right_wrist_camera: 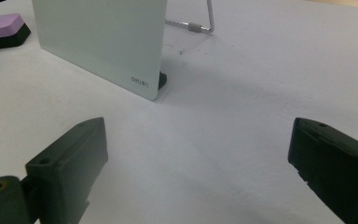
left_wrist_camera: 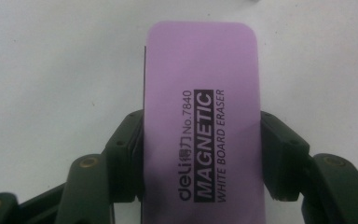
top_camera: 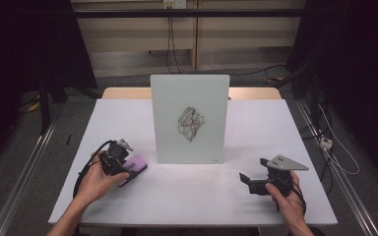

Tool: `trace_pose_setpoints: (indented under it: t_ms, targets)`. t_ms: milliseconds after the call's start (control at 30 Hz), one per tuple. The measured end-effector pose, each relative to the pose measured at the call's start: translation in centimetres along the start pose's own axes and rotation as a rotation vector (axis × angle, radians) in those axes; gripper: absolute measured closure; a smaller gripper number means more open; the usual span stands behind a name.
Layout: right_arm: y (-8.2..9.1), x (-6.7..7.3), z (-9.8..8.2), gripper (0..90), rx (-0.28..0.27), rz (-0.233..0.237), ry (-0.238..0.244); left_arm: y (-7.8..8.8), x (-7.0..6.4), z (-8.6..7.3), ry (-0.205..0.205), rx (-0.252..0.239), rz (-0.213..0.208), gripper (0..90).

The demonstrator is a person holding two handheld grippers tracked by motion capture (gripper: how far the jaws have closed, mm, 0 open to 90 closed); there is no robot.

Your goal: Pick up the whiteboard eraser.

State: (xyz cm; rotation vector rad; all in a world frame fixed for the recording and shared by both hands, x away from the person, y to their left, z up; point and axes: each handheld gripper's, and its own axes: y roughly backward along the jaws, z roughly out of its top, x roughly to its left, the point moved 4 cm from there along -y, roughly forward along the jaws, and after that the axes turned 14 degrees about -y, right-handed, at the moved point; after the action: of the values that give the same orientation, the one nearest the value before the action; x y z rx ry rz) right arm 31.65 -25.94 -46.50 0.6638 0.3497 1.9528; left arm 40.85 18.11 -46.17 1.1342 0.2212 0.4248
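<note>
On the counter (top_camera: 202, 196), left hand-held gripper (left_wrist_camera: 200, 140) clamped the purple eraser (left_wrist_camera: 200, 107); right hand-held gripper (right_wrist_camera: 198, 163) sat spread wide, nothing between its jaws, near the whiteboard (right_wrist_camera: 98, 42).

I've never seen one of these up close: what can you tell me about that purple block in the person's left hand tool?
The purple block is a whiteboard eraser: a flat, rounded-corner rectangle with a smooth lilac top that looks like plastic, over a black underside. Black print reads "deli No.7840 MAGNETIC WHITE BOARD ERASER". It sits at the white table's left side, left of the standing board. The left tool is shut on it, with black pads pressing its two long sides. Whether it still rests on the table is unclear.
</note>
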Motion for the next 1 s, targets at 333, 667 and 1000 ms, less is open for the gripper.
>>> trace_pose_setpoints:
  t_ms: [333, 667, 1000]
  targets:
    - [0.0, 0.0, 0.0, 4.6, -0.001, 0.0, -0.004, 1.5, 0.1, 0.2, 0.017, -0.114, 0.029, 41.1]
    - [-0.4, 0.1, 0.1, 4.6, 0.007, -0.003, -0.012, 2.7, -0.3, 0.5, 0.024, -0.252, 0.049, 41.1]
    - [-0.1, 0.0, 0.0, 4.6, 0.006, 0.001, -0.003, 3.4, -0.9, 0.6, 0.032, -0.421, 0.095, 41.1]
